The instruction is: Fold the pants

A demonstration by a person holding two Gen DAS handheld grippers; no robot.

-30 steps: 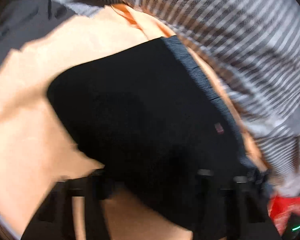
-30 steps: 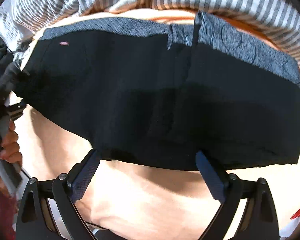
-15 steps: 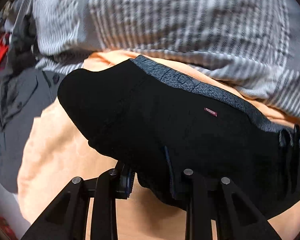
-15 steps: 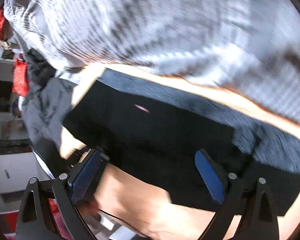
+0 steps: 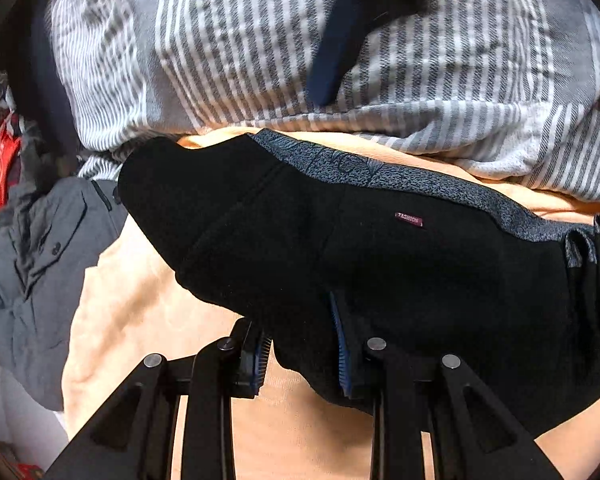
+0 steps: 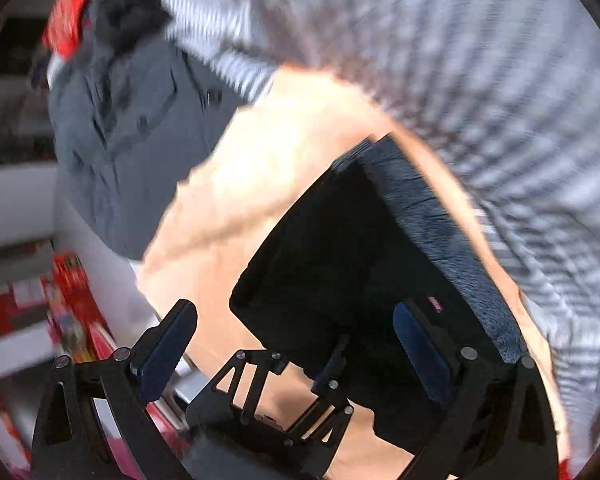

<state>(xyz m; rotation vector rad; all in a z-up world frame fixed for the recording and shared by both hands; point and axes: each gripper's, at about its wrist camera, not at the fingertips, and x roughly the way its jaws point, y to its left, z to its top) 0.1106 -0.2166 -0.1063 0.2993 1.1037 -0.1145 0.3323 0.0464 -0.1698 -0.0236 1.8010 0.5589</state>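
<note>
Striped blanket (image 5: pixel 440 80) fills the background w/ a peach sheet (image 5: pixel 148 300) spread below as the folding surface; grey jacket (image 5: pixel 32 264) lies pushed off to one side, prob. to keep space free; black pants (image 5: pixel 380 264) lie on the sheet, waistband toward the blanket, already doubled into a compact stack; left gripper (image 5: pixel 300 354) is clamped on the near edge of the pants, likely to pin or carry the fold; right gripper (image 6: pixel 296 348) hovers over the pants w/ jaws wide, nothing btw. them.
</note>
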